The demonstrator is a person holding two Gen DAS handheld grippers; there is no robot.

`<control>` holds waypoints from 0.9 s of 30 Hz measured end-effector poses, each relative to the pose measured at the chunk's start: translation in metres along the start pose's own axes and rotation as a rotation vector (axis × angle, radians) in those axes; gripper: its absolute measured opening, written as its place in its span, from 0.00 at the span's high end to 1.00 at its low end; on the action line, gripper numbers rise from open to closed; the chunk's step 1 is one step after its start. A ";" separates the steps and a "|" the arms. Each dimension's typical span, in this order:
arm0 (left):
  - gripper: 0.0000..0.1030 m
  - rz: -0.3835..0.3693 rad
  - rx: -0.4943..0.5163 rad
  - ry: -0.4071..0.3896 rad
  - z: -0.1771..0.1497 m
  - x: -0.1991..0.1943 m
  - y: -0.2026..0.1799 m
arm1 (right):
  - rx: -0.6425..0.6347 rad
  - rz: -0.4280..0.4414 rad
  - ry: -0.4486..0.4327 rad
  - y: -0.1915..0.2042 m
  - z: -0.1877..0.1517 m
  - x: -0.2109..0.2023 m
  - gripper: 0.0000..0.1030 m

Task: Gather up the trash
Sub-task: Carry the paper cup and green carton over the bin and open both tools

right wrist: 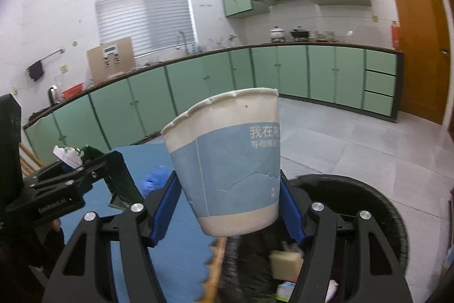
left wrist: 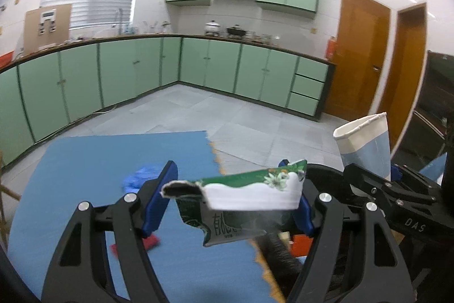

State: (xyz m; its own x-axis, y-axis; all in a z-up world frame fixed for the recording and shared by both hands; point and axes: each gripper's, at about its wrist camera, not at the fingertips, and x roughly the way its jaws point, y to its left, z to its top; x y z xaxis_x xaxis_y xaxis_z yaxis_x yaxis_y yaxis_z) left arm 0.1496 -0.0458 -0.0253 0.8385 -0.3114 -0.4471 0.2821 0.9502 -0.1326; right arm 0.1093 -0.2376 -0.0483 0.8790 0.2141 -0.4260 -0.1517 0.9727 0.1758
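Observation:
My left gripper (left wrist: 229, 203) has its jaws spread wide, with a torn green-and-white carton (left wrist: 244, 195) spanning between the fingers above the blue mat (left wrist: 99, 161). My right gripper (right wrist: 229, 209) has a crumpled blue-and-white paper cup (right wrist: 232, 175) between its fingers, held above the black trash bin (right wrist: 354, 195), which contains several pieces of trash. The cup (left wrist: 366, 146) and right gripper also show at the right of the left wrist view. The left gripper with the carton (right wrist: 71, 158) shows at the left of the right wrist view.
A blue crumpled glove (left wrist: 139, 178) and a red item (left wrist: 136, 244) lie on the mat. Green kitchen cabinets (left wrist: 142, 70) line the far walls across a grey tiled floor (left wrist: 227, 115). Wooden doors (left wrist: 363, 56) stand at the right.

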 end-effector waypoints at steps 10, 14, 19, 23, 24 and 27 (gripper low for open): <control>0.32 -0.149 0.061 0.028 -0.014 0.045 -0.080 | 0.058 -0.142 0.018 -0.070 -0.016 -0.020 0.37; 0.32 -0.195 0.078 0.052 -0.025 0.066 -0.105 | 0.086 -0.191 0.036 -0.097 -0.026 -0.022 0.37; 0.32 -0.228 0.091 0.093 -0.039 0.094 -0.126 | 0.113 -0.233 0.071 -0.124 -0.041 -0.017 0.37; 0.32 -0.232 0.100 0.131 -0.047 0.116 -0.136 | 0.133 -0.251 0.102 -0.140 -0.055 -0.011 0.37; 0.32 -0.232 0.103 0.137 -0.046 0.121 -0.137 | 0.138 -0.255 0.111 -0.144 -0.059 -0.010 0.37; 0.32 -0.232 0.115 0.166 -0.052 0.135 -0.142 | 0.151 -0.264 0.130 -0.150 -0.066 -0.005 0.36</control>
State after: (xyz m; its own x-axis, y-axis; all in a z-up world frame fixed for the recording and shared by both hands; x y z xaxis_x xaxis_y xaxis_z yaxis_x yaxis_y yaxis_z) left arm 0.1979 -0.2222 -0.1130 0.6606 -0.5040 -0.5565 0.5157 0.8432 -0.1515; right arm 0.0982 -0.3784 -0.1312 0.8128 -0.0242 -0.5821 0.1504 0.9740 0.1695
